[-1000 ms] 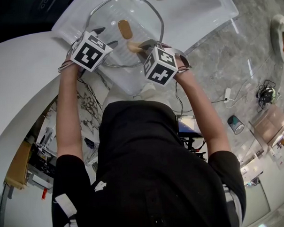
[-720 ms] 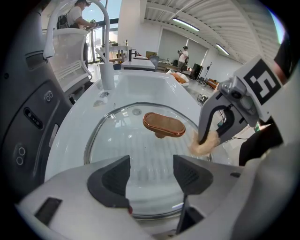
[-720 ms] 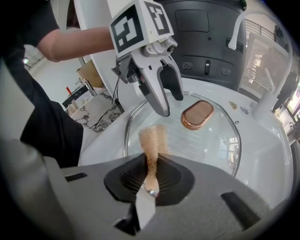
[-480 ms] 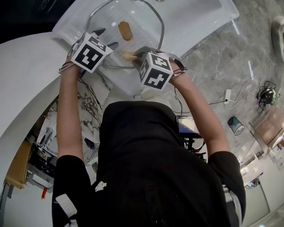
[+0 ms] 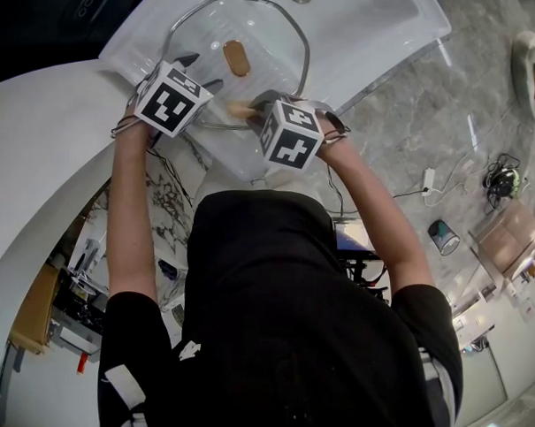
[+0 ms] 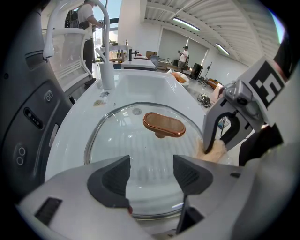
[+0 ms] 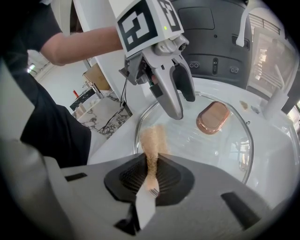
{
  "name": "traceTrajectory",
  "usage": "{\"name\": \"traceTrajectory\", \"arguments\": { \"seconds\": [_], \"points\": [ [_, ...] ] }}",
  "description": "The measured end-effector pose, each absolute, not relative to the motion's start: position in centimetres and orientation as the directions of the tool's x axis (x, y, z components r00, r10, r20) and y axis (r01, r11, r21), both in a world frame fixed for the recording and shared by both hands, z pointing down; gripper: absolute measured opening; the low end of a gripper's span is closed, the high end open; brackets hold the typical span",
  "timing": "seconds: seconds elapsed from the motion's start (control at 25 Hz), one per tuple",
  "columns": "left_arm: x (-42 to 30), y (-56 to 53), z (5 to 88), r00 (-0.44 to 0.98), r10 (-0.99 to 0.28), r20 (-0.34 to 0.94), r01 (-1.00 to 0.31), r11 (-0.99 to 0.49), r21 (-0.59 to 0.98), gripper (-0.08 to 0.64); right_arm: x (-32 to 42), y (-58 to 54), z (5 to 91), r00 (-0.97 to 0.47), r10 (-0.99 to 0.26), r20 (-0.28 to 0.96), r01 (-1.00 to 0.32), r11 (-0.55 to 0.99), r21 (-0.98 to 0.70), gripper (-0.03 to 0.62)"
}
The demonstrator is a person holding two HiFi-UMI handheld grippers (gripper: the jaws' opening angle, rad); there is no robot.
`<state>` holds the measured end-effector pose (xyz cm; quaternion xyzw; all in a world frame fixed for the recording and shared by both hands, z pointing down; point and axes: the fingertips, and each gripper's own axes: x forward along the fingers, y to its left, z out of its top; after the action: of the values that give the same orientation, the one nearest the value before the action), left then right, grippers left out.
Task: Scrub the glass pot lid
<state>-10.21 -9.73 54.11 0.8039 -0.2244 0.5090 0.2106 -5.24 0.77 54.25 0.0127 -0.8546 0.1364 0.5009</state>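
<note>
Person in black top (image 5: pixel 281 323) stands at white counter (image 5: pixel 43 147), arms out fwd, one gripper per hand. White sink (image 5: pixel 374 26) set in counter, ribbed floor, drain at far end, faucet (image 6: pixel 101 28) at far left in left gripper view.

Glass pot lid (image 5: pixel 269 36) lies flat in sink, dome up, metal rim all round; fills most of basin width. Seen also in both gripper views (image 6: pixel 122 136) (image 7: pixel 225 140).

Left gripper (image 5: pixel 199 70) at lid's near-left edge. Left gripper view (image 6: pixel 151 173): jaws apart, nothing clamped, lid's near rim shows in the gap below them. From right gripper view its two fingers (image 7: pixel 182 105) hang over the rim, pointing down.

Right gripper (image 5: pixel 255 101) at lid's near-right edge, close beside left one. Right gripper view (image 7: pixel 150 176): jaws closed on tan scrub sponge (image 7: pixel 152 140), squeezed thin between pads. Sponge sticks out fwd; free end touches lid at near rim (image 5: pixel 239 107) (image 6: pixel 211 151).

Copper-brown oval knob (image 5: pixel 236 57) at lid centre (image 6: pixel 164 125) (image 7: pixel 213 117), apart from both grippers.
</note>
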Motion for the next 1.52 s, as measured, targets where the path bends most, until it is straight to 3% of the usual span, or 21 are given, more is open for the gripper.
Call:
{"name": "traceTrajectory", "arguments": {
  "seconds": [1.52],
  "points": [
    [-10.0, -10.0, 53.9, 0.394, -0.157, 0.905, -0.582, -0.805, 0.114, 0.282, 1.3, -6.4, 54.8, -0.427, -0.02, 0.904, -0.366, 0.918, -0.153, 0.025]
  ]
}}
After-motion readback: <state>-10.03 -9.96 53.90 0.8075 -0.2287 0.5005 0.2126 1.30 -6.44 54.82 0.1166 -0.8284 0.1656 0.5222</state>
